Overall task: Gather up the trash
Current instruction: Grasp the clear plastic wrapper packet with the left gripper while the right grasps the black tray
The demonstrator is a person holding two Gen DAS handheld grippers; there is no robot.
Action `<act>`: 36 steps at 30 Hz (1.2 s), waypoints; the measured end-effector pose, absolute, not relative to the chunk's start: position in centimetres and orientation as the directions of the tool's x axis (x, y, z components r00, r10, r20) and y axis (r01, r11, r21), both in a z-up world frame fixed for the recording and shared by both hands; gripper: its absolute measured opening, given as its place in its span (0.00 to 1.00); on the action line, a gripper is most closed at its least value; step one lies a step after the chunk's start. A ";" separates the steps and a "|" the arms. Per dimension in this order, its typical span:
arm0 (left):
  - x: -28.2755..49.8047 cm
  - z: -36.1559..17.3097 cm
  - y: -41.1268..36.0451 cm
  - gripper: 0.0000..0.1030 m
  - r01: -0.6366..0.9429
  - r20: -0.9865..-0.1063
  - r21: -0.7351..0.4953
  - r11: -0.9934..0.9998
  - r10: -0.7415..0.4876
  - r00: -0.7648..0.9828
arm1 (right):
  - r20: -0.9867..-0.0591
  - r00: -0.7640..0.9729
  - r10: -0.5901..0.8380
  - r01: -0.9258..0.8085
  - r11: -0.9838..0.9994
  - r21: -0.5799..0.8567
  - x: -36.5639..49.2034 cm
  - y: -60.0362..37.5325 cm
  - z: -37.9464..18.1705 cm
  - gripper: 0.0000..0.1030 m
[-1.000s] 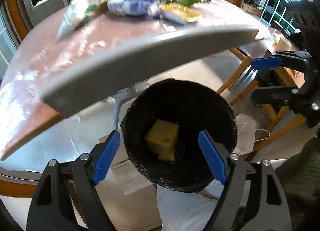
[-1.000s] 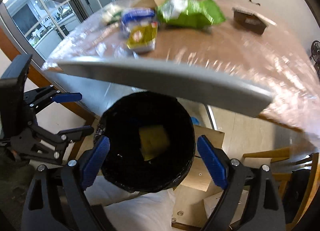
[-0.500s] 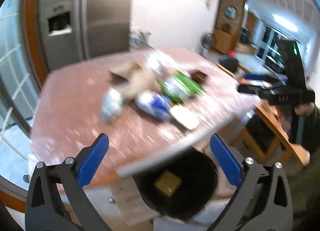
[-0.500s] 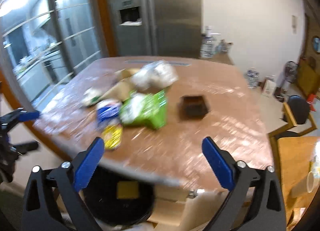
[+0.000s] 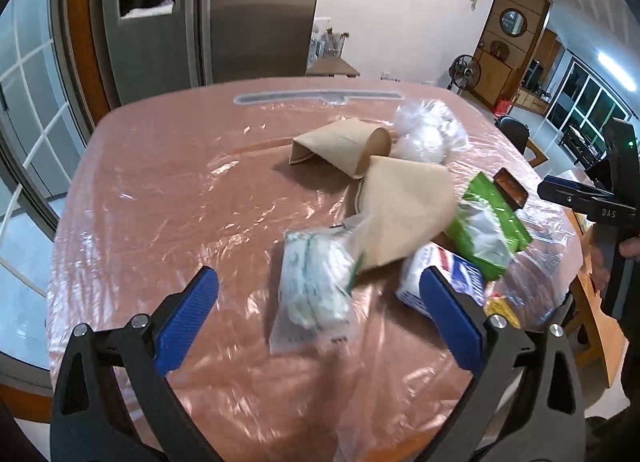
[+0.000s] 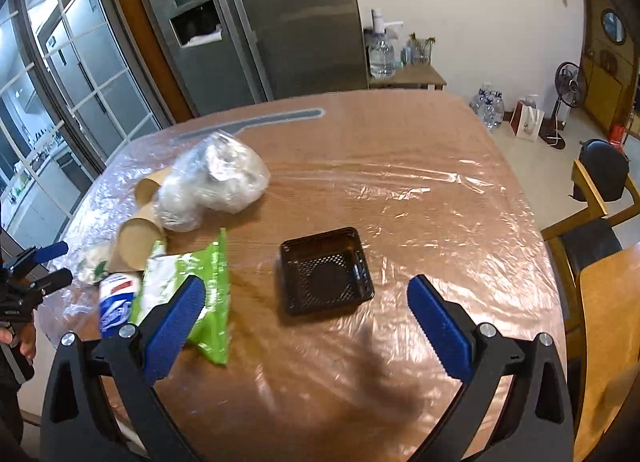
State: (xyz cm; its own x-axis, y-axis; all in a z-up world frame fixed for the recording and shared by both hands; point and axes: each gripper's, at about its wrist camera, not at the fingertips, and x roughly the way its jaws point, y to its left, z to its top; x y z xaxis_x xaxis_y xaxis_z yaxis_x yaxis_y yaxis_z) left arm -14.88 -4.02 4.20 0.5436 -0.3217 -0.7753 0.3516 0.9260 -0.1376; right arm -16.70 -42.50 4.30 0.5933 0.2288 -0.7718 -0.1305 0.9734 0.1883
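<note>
Trash lies on a table [image 5: 180,190] wrapped in clear film. My left gripper [image 5: 318,282] hovers over the near edge, jaws wide and closing slightly, with nothing pressed between its pads. Just ahead lies a clear packet [image 5: 312,294] with white and green contents. Beyond it are a flattened brown paper cup [image 5: 404,210], another paper cup [image 5: 344,144], a crumpled clear bag [image 5: 428,134], a green packet [image 5: 488,226], a white-and-blue packet [image 5: 448,274] and a yellow piece [image 5: 500,308]. My right gripper [image 6: 306,286] is open and empty, facing a black plastic tray [image 6: 326,270].
A steel fridge [image 5: 240,10] stands behind the table, with glass doors [image 6: 60,102] to its left. Wooden chairs [image 6: 592,202] sit at the table's right side. A side table with a water bottle [image 6: 380,50] and a floor fan [image 6: 568,86] stand by the far wall.
Both grippers rose from over the black bin under the table edge to above the tabletop. The bin with the yellow piece has left view. Both pairs of jaws stand wider.
</note>
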 end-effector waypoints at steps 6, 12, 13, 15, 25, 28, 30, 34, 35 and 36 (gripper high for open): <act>-13.7 2.9 -3.9 0.80 0.367 -0.798 -0.142 0.919 -0.326 0.507 | -0.805 0.555 0.210 -0.175 0.975 0.133 -15.2 -42.0 2.8 0.95; -13.1 2.1 -4.1 0.68 0.394 -0.813 -0.147 0.907 -0.338 0.475 | -0.826 0.525 0.208 -0.211 0.971 0.111 -14.0 -41.3 1.8 0.85; -13.0 2.0 -4.1 0.67 0.397 -0.814 -0.147 0.906 -0.339 0.473 | -0.828 0.520 0.207 -0.215 0.971 0.107 -13.8 -41.2 1.6 0.85; -12.9 2.0 -4.1 0.67 0.402 -0.813 -0.148 0.903 -0.343 0.471 | -0.832 0.517 0.202 -0.221 0.970 0.098 -13.6 -41.1 1.4 0.85; -12.8 1.9 -4.1 0.60 0.428 -0.817 -0.151 0.891 -0.356 0.454 | -0.837 0.503 0.213 -0.240 0.965 0.101 -13.4 -41.4 1.0 0.77; -12.8 1.9 -4.3 0.60 0.427 -0.819 -0.151 0.892 -0.355 0.451 | -0.835 0.508 0.212 -0.238 0.966 0.101 -13.4 -41.5 1.0 0.77; -13.0 1.9 -4.5 0.56 0.430 -0.822 -0.131 0.893 -0.340 0.457 | -0.835 0.509 0.211 -0.237 0.966 0.099 -13.3 -41.5 1.0 0.76; -13.3 1.9 -4.8 0.51 0.439 -0.826 -0.098 0.893 -0.319 0.465 | -0.837 0.508 0.203 -0.244 0.966 0.086 -13.4 -41.2 1.0 0.74; -13.3 2.0 -4.8 0.48 0.439 -0.826 -0.092 0.894 -0.314 0.467 | -0.837 0.510 0.197 -0.245 0.966 0.078 -13.5 -41.1 1.0 0.72; -13.3 2.0 -4.9 0.47 0.437 -0.827 -0.088 0.895 -0.310 0.469 | -0.837 0.511 0.194 -0.245 0.967 0.074 -13.5 -41.1 1.0 0.70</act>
State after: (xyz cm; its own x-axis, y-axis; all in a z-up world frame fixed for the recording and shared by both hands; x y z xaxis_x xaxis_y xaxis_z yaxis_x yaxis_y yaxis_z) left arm -13.32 -4.89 1.98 0.4686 -0.3101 -0.8272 0.4372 0.8951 -0.0879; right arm -13.51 -41.07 1.00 0.5113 0.1936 -0.8373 -0.2453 0.9666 0.0736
